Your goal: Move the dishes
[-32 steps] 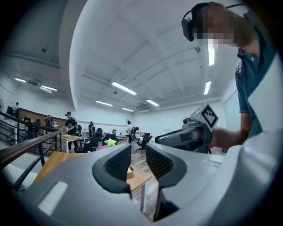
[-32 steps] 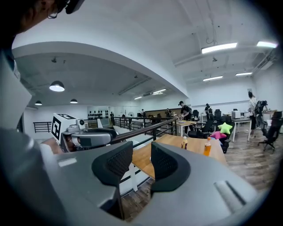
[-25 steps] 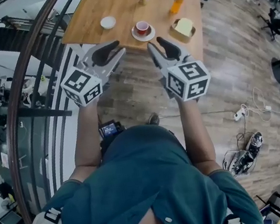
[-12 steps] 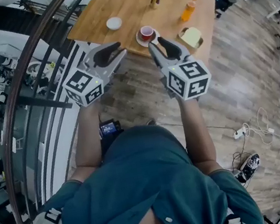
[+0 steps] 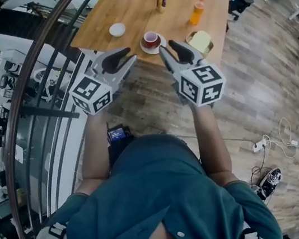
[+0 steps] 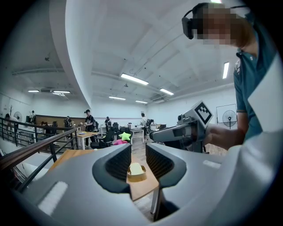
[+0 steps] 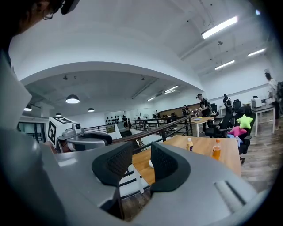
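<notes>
Step in hand: approach, by my judgement; neither tool is at the wooden table (image 5: 119, 5) yet.
Left gripper (image 5: 129, 55): jaws drawn together, nothing between them.
Right gripper (image 5: 174, 46): jaws likewise together, empty.
Dishes: red cup (image 5: 151, 36) on its saucer (image 5: 149, 47) by the table's near edge, just ahead of both grippers. Small white bowl (image 5: 117, 29) lies to its left, apart. Tan bowl holding a yellow block (image 5: 200, 41) sits at the right corner.
Recommended: spread the jaws before arrival, come in level at the saucer's rim and keep the cup upright.
Hazard: the railing (image 5: 35, 78) is close on the left, and an orange bottle (image 5: 196, 13) stands behind the dishes.
</notes>
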Action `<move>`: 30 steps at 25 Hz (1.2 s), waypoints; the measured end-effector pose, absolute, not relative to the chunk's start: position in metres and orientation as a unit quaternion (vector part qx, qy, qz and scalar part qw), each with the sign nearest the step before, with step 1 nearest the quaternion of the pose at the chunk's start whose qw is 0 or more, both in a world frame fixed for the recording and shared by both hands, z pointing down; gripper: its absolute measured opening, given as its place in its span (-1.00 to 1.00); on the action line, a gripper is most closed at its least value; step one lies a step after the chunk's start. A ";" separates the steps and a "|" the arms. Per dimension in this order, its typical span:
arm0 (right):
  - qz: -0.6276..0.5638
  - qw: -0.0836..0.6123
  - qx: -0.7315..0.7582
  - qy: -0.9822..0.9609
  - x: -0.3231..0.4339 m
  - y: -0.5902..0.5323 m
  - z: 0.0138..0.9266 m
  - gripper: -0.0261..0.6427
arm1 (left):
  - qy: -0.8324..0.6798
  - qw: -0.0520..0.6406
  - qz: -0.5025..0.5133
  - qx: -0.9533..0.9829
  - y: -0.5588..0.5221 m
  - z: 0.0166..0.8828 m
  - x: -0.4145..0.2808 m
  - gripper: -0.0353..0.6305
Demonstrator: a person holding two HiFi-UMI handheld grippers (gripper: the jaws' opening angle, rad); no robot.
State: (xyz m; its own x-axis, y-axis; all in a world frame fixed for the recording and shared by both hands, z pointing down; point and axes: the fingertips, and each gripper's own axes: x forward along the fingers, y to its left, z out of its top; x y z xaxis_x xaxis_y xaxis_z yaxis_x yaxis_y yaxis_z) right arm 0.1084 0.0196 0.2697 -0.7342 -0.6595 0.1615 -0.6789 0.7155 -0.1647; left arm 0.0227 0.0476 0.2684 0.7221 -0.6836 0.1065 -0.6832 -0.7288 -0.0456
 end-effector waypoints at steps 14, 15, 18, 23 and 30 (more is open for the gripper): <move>0.129 0.038 0.430 -0.893 0.179 -0.001 0.283 -0.59 | 0.288 -0.008 -0.070 -0.955 0.013 0.282 0.093 -0.62; 0.130 0.038 0.436 -0.890 0.183 -0.004 0.284 -0.59 | 0.281 -0.009 -0.069 -0.957 0.009 0.283 0.097 -0.62; 0.130 0.039 0.450 -0.883 0.190 -0.014 0.285 -0.59 | 0.266 -0.010 -0.066 -0.962 -0.005 0.286 0.104 -0.62; 0.127 0.043 0.469 -0.873 0.191 -0.033 0.282 -0.59 | 0.246 -0.012 -0.059 -0.968 -0.029 0.285 0.105 -0.61; 0.129 0.048 0.487 -0.863 0.164 -0.075 0.278 -0.59 | 0.228 -0.015 -0.051 -0.972 -0.082 0.282 0.078 -0.61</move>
